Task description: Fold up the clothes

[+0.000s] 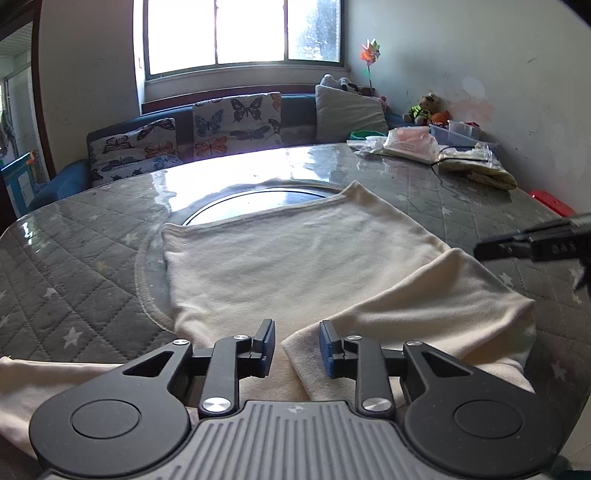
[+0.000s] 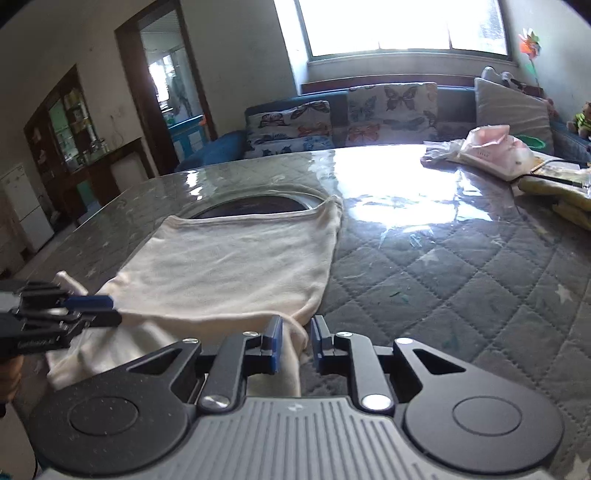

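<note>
Here the left gripper (image 1: 297, 345) sits low at the bottom centre of its own view, level over the cream garment (image 1: 295, 266), its blue-padded fingers (image 1: 269, 341) spread moderately apart with nothing between them. A folded flap of the cloth lies just under and beside the right-hand finger; whether it touches the pad cannot be told.

In the right wrist view the right gripper (image 2: 295, 345) also rides low at bottom centre, its jaws parted by a narrower gap. A bunched corner of the garment (image 2: 229, 273) rises into that gap, against the left pad, yet the pads are not closed on it. The left gripper (image 2: 66, 317) pokes in from the left edge of this frame, above the cloth's rumpled near end; in the left view the right gripper (image 1: 495, 249) enters from the right edge, just above the folded flap.

The garment lies mostly flat across the middle of the quilted grey table cover (image 1: 74, 258), its far hemmed edge (image 1: 258, 218) crossing a dark round inset (image 1: 251, 203) in the tabletop. To the right of the cloth in the right wrist view, the quilted surface runs open toward the frame's right edge. Bags and a plastic box (image 1: 458, 134) crowd the upper right corner of the table, well apart from the cloth. Butterfly cushions (image 1: 236, 123) line a sofa beyond the far edge, under a bright window (image 1: 243, 33).
</note>
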The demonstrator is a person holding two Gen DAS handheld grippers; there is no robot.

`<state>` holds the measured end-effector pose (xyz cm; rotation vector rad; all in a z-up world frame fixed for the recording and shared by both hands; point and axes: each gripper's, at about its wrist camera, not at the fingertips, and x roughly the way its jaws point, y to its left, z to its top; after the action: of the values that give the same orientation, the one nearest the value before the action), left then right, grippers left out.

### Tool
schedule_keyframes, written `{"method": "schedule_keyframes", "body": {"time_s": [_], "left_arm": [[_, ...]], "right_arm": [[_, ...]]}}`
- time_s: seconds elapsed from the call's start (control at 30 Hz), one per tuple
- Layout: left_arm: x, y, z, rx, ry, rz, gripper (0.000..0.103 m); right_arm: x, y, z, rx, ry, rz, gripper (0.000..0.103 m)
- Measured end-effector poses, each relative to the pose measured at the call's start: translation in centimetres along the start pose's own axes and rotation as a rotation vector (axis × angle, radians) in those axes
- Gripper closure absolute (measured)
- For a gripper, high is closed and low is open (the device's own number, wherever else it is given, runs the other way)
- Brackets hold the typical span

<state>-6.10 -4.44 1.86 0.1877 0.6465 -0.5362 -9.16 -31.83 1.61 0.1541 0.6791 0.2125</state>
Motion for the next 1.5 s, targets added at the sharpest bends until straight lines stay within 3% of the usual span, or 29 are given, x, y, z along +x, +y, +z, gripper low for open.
{"method": "schedule_keyframes", "body": {"time_s": [0.17,0.3,0.37,0.47,0.67,0.97,1.27,1.5], "left_arm": [[-1.7,-0.9,-0.5,0.007,-0.021,-0.031,0.066],[-1.9,-1.9,-1.8,0.039,0.009,-0.048,0.063],[-1.7,-2.2,-2.5,0.051,0.03,-0.039,0.062],[-1.7,-1.9,-3.1,0.046,0.044,-0.033,0.062],[-3.3,-0.2,-3.1,-0.03,0.016,0.0,0.061],[-5.8,6.9,-3.9,-0.216,-0.008,0.242,0.052],[-7.3,14.6,-5.7,-0.433,-0.009,0.508,0.046],[-6.6,18.5,-6.3,-0.577,0.014,0.601,0.045]], "right_arm": [[-1.4,1.7,-1.7,-0.075,0.055,0.05,0.086],[-1.2,2.7,-3.0,-0.145,0.089,0.028,0.084],[-1.6,3.4,-2.8,-0.194,0.078,0.017,0.084],[-1.9,4.7,-1.9,-0.247,0.051,0.045,0.074],[1.0,8.1,-0.6,-0.326,0.066,0.141,0.074],[6.0,12.4,-0.5,-0.372,0.101,0.203,0.073],[5.8,13.8,-0.6,-0.389,0.107,0.244,0.073],[4.8,13.9,0.1,-0.383,0.078,0.242,0.073]]}}
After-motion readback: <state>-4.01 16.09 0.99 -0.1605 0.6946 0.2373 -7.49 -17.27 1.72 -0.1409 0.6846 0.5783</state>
